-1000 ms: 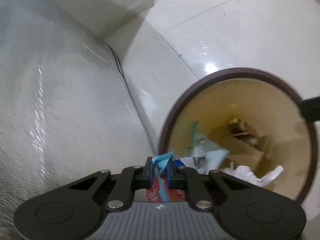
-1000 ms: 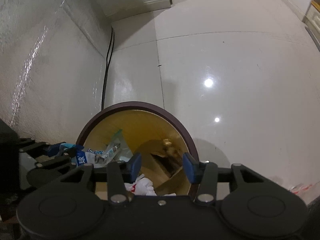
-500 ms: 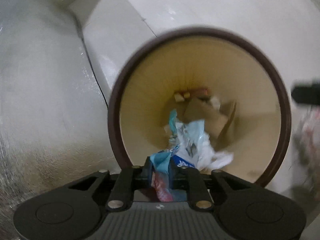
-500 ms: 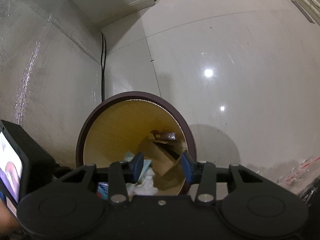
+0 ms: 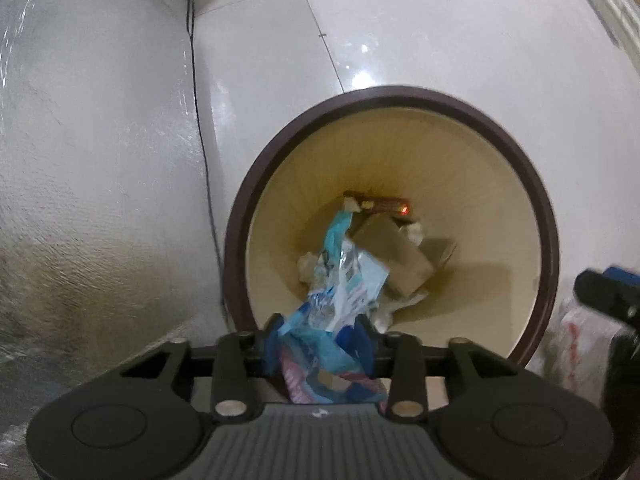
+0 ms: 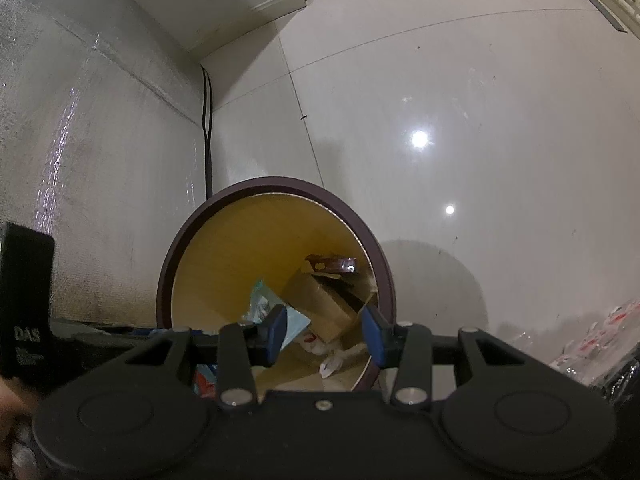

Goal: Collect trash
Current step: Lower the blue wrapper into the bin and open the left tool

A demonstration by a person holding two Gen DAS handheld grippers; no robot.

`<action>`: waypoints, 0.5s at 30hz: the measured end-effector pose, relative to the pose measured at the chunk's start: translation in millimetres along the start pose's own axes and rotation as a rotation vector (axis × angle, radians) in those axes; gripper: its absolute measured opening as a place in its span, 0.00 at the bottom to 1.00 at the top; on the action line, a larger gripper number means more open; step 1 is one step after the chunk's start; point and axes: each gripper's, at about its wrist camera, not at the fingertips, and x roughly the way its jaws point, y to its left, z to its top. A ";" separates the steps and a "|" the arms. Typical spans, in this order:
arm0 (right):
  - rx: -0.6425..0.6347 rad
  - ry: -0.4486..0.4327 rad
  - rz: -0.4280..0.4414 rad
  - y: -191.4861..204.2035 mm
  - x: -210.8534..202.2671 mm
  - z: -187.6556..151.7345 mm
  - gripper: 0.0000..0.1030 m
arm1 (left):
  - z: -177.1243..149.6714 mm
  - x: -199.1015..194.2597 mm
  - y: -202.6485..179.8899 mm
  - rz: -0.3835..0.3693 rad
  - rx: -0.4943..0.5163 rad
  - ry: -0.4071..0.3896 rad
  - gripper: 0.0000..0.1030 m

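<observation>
Glossy pale tiled floor (image 6: 460,92) carries a brown-rimmed bin (image 6: 384,264) near the wall, a black cable (image 5: 200,128) along its edge, and plastic bags (image 6: 592,328) beside the bin.

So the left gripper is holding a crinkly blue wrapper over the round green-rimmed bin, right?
Not quite. The bin's rim is dark brown, not green, as the left wrist view shows. The left gripper does hold the crinkly blue wrapper over it.

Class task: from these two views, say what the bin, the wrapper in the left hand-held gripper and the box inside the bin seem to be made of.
Bin: likely plastic; smooth cream inside, glossy brown rim.
Wrapper in the left hand-held gripper: thin plastic film, probably; crinkled, shiny, printed blue and pink.
Box: apparently cardboard; matte brown with folded edges.
</observation>
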 end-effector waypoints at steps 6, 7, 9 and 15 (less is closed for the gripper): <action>0.010 -0.003 -0.002 -2.7 0.6 0.1 0.42 | -9.2 -1.7 -17.8 0.048 0.153 0.055 0.06; 0.014 -0.005 -0.002 -3.3 0.2 0.0 0.42 | -9.9 -1.5 -20.4 0.050 0.174 0.060 0.06; 0.023 -0.007 0.002 -5.8 0.4 -0.6 0.42 | -11.7 -3.6 -24.7 0.033 0.192 0.064 0.06; 0.036 0.017 0.033 -8.1 13.3 -2.8 0.42 | -10.2 -5.2 0.8 -0.042 0.011 0.058 0.06</action>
